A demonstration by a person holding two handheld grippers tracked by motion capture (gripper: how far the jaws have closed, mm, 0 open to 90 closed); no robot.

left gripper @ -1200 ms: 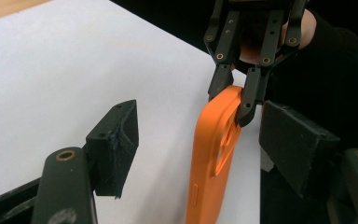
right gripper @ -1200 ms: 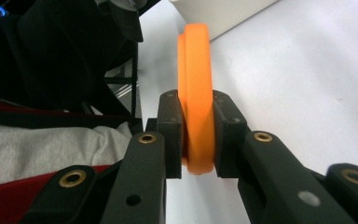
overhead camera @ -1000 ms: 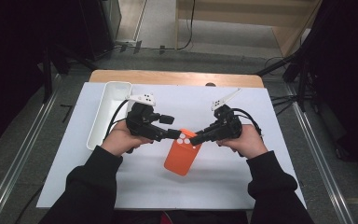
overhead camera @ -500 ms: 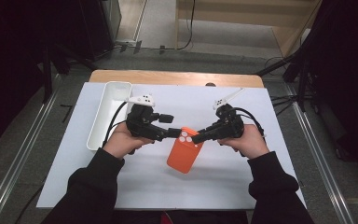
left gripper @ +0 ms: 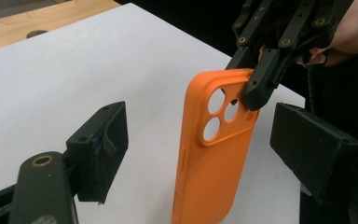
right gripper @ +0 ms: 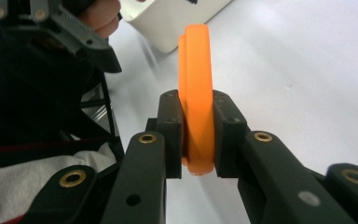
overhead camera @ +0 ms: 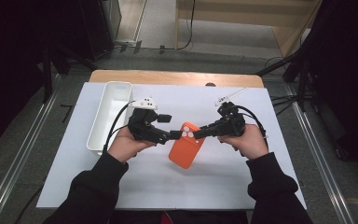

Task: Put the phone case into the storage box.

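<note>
Since a second ago your left tool (overhead camera: 171, 135) has let its jaws spread, and they now stand wide on either side of the orange phone case (overhead camera: 185, 150) without pressing it; the case sits much as it did. Your right tool (overhead camera: 201, 134) is clamped on the case's far end by the camera holes, holding it over the middle of the white bench (overhead camera: 242, 186), right of the white tray (overhead camera: 111, 112). The case's near end is cut off in the left gripper view.
</note>
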